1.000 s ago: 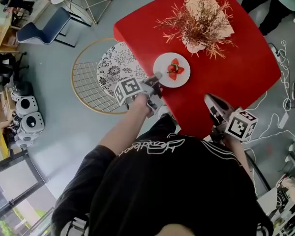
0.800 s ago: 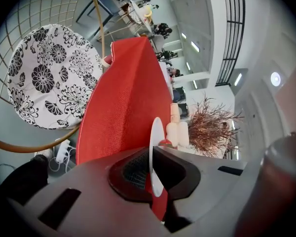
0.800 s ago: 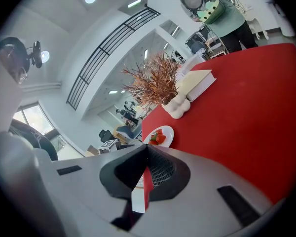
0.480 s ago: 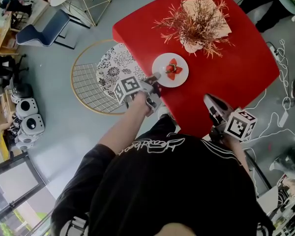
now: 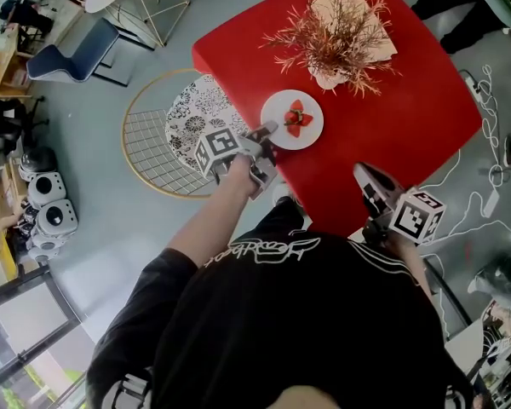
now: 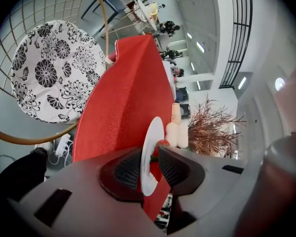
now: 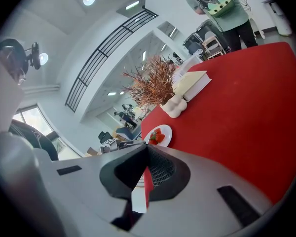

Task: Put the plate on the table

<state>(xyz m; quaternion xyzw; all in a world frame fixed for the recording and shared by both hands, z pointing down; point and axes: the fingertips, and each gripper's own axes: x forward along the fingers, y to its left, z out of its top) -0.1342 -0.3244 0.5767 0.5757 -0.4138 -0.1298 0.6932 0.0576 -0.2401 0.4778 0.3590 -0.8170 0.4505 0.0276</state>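
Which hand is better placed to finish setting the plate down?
Left. The left claw has just been opening with the plate rim between its jaws; the right claw is shut, farther away.

we see a small round white plate point(image 5: 278, 130) lying flat on the red table point(image 5: 409, 126); in the head view it sits on the table's left part, just in from the edge and on the side nearest us; its rim is thin and plain; a few red strawberries point(image 5: 295, 118) lie gathered at its middle; the table top is bright red, finely textured, roughly square with rounded corners; the plate's near rim stands between the jaws of the left gripper point(image 5: 268, 136), which have just been opening; the pads stand either side of the rim without pressing it, so the plate rests on the table
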